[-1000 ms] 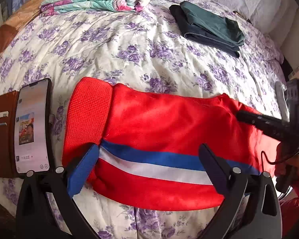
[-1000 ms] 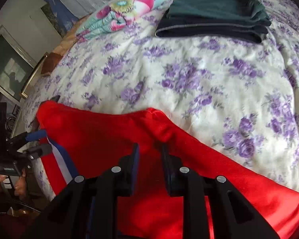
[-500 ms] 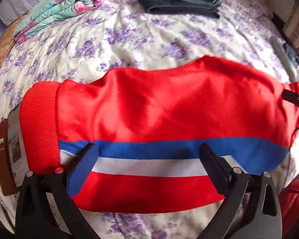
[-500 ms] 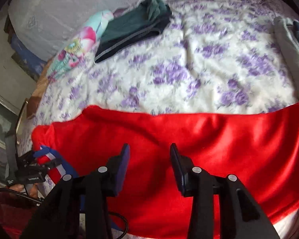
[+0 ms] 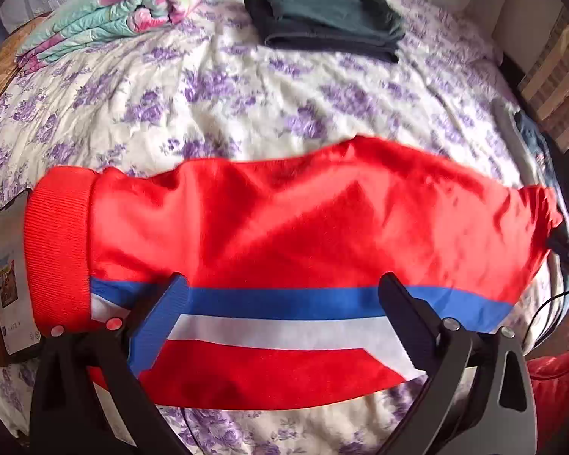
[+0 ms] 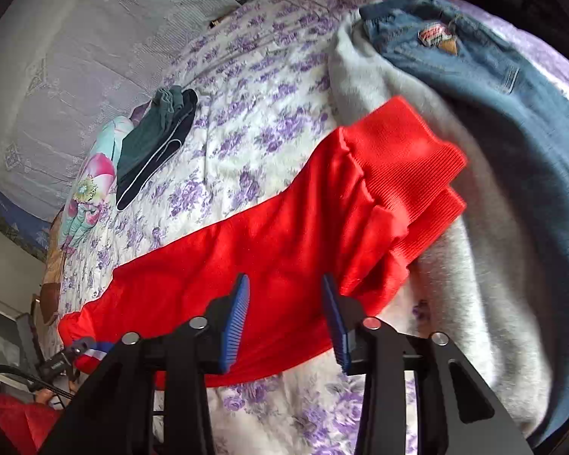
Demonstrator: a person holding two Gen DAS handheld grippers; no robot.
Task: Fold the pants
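Note:
Red pants [image 5: 284, 235] with a blue and white side stripe lie flat across the flowered bed, ribbed cuff at the left. My left gripper [image 5: 280, 303] is open and empty just above the stripe. In the right wrist view the same red pants [image 6: 284, 235] stretch from lower left to the ribbed cuffs [image 6: 409, 167] at upper right. My right gripper [image 6: 284, 314] is open and empty over the pants' middle. The other gripper [image 6: 62, 360] shows small at the lower left, by the striped end.
A folded dark green garment [image 5: 322, 19] and a rolled floral quilt [image 5: 125, 7] lie at the bed's far side. A phone in a brown case [image 5: 7, 284] lies left of the cuff. Grey cloth [image 6: 455, 258] and jeans [image 6: 493, 87] are piled at the right.
My right gripper has opened, let go of the pants and swung right, bringing the cuffs, grey cloth and jeans into view. The left gripper stayed open and pulled back.

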